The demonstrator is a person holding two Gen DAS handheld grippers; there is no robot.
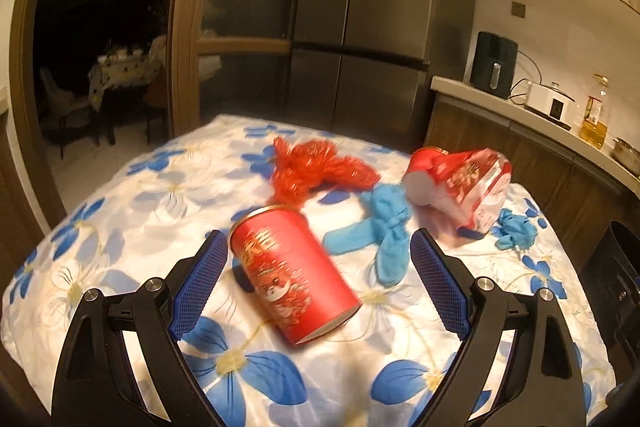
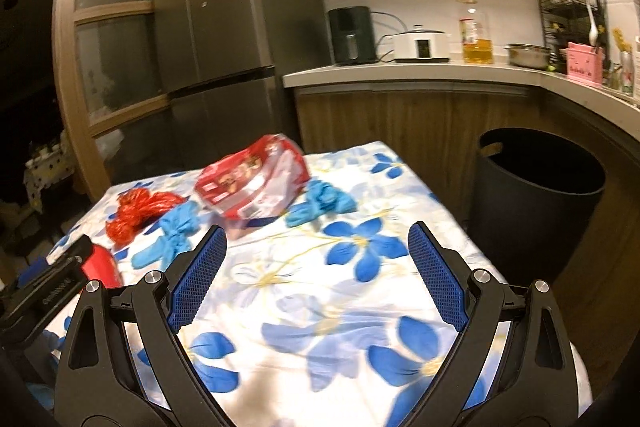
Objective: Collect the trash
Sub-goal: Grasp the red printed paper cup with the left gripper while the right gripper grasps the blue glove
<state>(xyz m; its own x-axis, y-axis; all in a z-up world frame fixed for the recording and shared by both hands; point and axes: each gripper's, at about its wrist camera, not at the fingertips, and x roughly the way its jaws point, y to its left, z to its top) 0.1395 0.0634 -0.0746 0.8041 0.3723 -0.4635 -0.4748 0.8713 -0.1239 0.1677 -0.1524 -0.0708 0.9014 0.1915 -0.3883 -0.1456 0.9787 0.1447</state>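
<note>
A red can lies on its side on the flowered tablecloth, between the fingers of my open left gripper, nearer the left finger. Behind it lie red tinsel, a blue glove, a red-and-clear package and a second blue glove. My right gripper is open and empty above the cloth. Ahead of it lie the package, the gloves and the tinsel. The can shows at far left.
A black bin stands on the floor to the right of the table. A counter behind holds an air fryer, a cooker, an oil bottle and a pot. A fridge stands behind the table. The left gripper's body shows at left.
</note>
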